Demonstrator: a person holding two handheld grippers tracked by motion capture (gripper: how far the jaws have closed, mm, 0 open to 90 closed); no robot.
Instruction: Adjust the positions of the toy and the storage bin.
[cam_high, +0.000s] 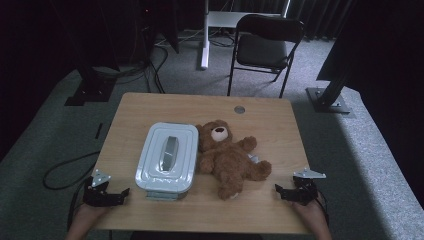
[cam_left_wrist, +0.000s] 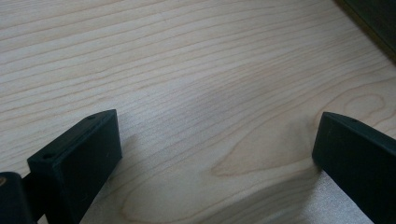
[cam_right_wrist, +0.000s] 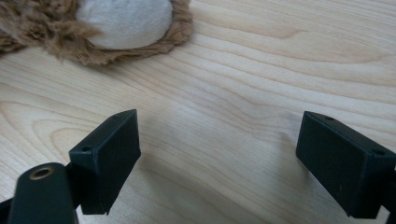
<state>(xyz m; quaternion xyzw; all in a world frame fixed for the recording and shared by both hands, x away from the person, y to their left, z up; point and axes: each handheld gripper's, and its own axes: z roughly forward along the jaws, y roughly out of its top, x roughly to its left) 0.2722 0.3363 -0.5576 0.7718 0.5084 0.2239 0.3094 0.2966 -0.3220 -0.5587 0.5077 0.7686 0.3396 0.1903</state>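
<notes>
Dim high view: upper frame mostly black, curtains and stands hard to make out. A chair (cam_high: 267, 47) stands past the worktop's far edge, its legs partly lost in shadow. The person is cut off at the bottom edge, hands and wrists alone in frame. No readable writing or brand anywhere; a small white tag beside the bear's body is too small to read.

Wooden worktop (cam_high: 270, 125) centre frame. Pale lidded tin (cam_high: 167, 157) left of centre, handle on the lid, contents hidden. Brown bear (cam_high: 231, 157) lies on its back just right of the tin, head touching or nearly touching the tin's side, cannot tell which. Small grey disc (cam_high: 239, 109) near the far edge.

Left tool (cam_high: 116, 196) at lower left, near the tin's near corner, jaws spread wide over bare wood (cam_left_wrist: 210, 93), holding nothing.

Right tool (cam_high: 283, 192) at lower right, apart from the bear's leg, jaws spread wide, holding nothing. In the right gripper view a bear paw (cam_right_wrist: 123, 21) with pale sole sits at upper left, cropped by the frame.
</notes>
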